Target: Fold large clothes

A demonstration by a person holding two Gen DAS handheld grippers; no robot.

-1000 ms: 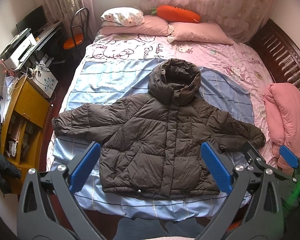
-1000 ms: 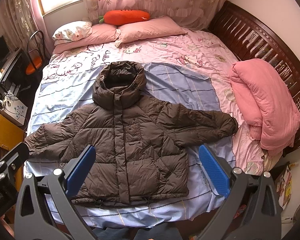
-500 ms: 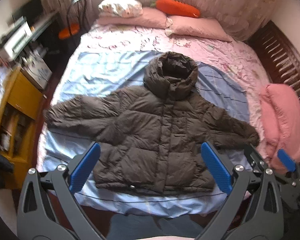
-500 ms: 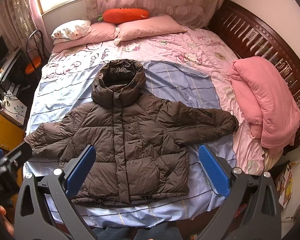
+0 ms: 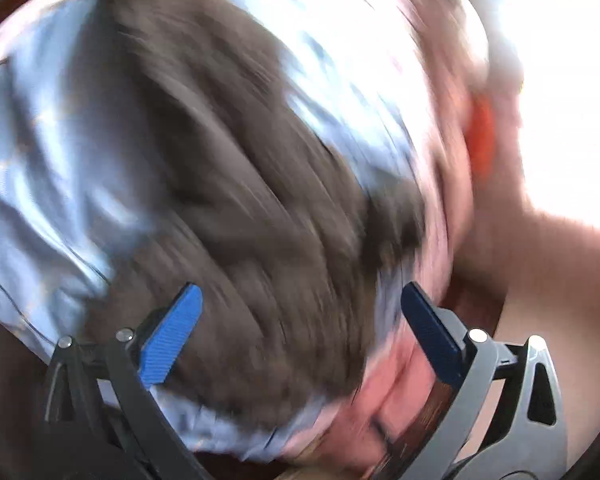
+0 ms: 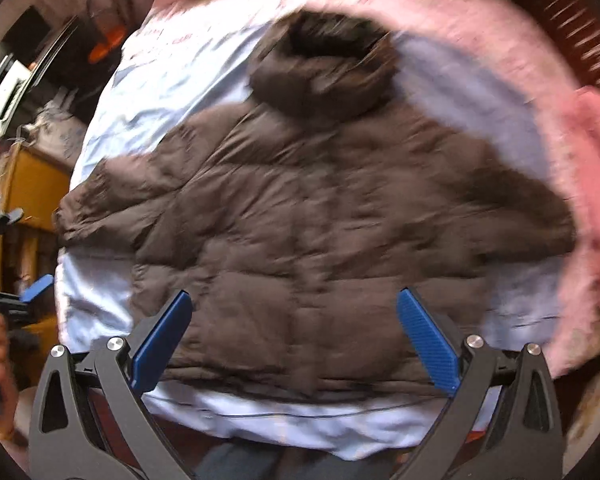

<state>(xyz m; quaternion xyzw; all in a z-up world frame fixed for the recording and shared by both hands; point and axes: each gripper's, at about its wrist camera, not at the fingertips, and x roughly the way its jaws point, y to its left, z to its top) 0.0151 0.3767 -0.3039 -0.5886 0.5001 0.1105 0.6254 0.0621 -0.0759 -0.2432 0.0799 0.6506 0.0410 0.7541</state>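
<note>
Apparently flat: brown jacket [image 6: 312,220] beneath parted right gripper [image 6: 294,338] fingers [image 6: 162,340].

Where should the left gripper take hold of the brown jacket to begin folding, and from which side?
Probably the cuff of the sleeve on the left of the brown jacket, coming from the bed's left edge. That sleeve lies spread outward and flat on the blue sheet, free to fold inward.
</note>
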